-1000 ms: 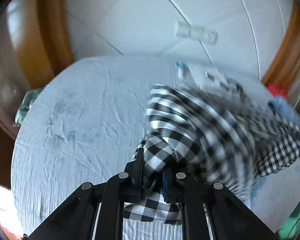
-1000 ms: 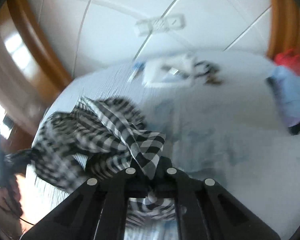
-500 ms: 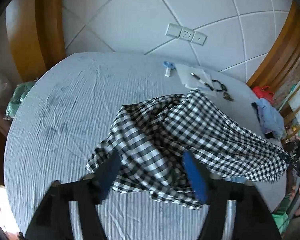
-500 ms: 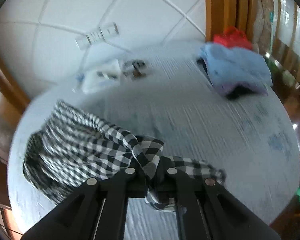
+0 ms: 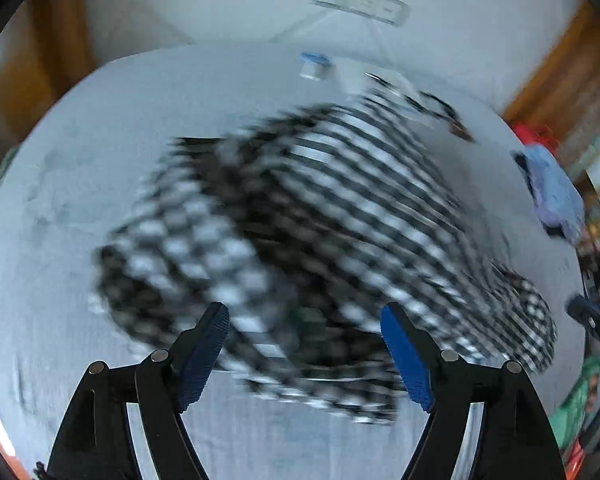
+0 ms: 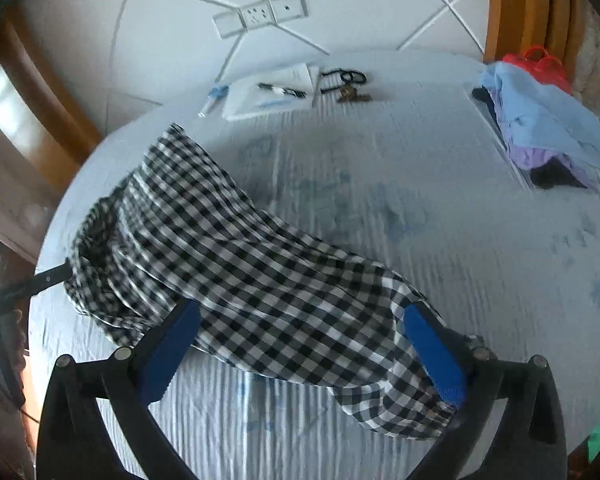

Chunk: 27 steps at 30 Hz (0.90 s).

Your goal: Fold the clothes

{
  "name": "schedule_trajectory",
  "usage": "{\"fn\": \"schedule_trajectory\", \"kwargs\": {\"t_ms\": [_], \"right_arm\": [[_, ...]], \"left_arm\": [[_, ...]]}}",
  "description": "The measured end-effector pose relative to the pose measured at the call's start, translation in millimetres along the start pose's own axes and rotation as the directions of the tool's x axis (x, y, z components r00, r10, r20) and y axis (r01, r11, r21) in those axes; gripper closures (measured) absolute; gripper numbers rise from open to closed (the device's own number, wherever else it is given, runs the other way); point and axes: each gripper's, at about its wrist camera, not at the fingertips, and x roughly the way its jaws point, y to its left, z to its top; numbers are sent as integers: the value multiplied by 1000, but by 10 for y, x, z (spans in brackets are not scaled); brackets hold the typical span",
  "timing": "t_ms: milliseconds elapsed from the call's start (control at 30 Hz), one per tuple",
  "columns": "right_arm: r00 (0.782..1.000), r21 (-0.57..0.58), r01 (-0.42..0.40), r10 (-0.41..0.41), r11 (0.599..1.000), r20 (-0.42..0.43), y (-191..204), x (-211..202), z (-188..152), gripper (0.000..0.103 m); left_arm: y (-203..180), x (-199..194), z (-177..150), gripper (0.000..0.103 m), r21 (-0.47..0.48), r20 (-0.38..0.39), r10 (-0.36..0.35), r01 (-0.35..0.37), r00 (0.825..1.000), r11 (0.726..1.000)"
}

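Note:
A black-and-white checked garment (image 6: pixel 240 264) lies crumpled across the round table covered in pale blue cloth (image 6: pixel 420 200). My right gripper (image 6: pixel 302 312) hangs over the garment's near end. Its jaws are opening, and the fabric lies loose between the blue pads (image 6: pixel 432 352) without being pinched. In the blurred left wrist view the same garment (image 5: pixel 320 200) sits bunched on the table (image 5: pixel 60 320). My left gripper (image 5: pixel 303 312) stands open just above the garment's near edge, its pads (image 5: pixel 204 356) clear of the fabric.
A pile of blue and purple clothes (image 6: pixel 540 128) lies at the table's far right, with a red bag (image 6: pixel 536 60) behind it. At the far edge are a white sheet with a pen (image 6: pixel 268 92), keys on a cord (image 6: pixel 346 84) and a small blue-capped tube (image 6: pixel 214 96).
Both grippers were shut on bunches of the checked garment; the left let go first, then the right. The cloth has dropped onto the table and both hands have sunk toward it.

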Motion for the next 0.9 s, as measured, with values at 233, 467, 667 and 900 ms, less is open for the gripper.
{"fn": "schedule_trajectory", "kwargs": {"t_ms": [233,467,667,900], "right_arm": [[1000,66,25,-25,998,-1,-432,-38,-84,0],[999,95,36,-34,995,-18,-785,-70,-214,0],[999,80,25,-23,996,-32,-844,-12,-203,0],[1000,29,-21,22,999,-19,-630,36,-56,0]], "left_arm": [[-960,453,-181,24,125,-81,-64,74,995,989],[-1266,1022,-275,47,162,-95,103,-87,990,983],[-811,581,-112,101,36,-17,127,-126,992,991],[-110,-59,-40,96,-29,37,76,-75,996,997]]}}
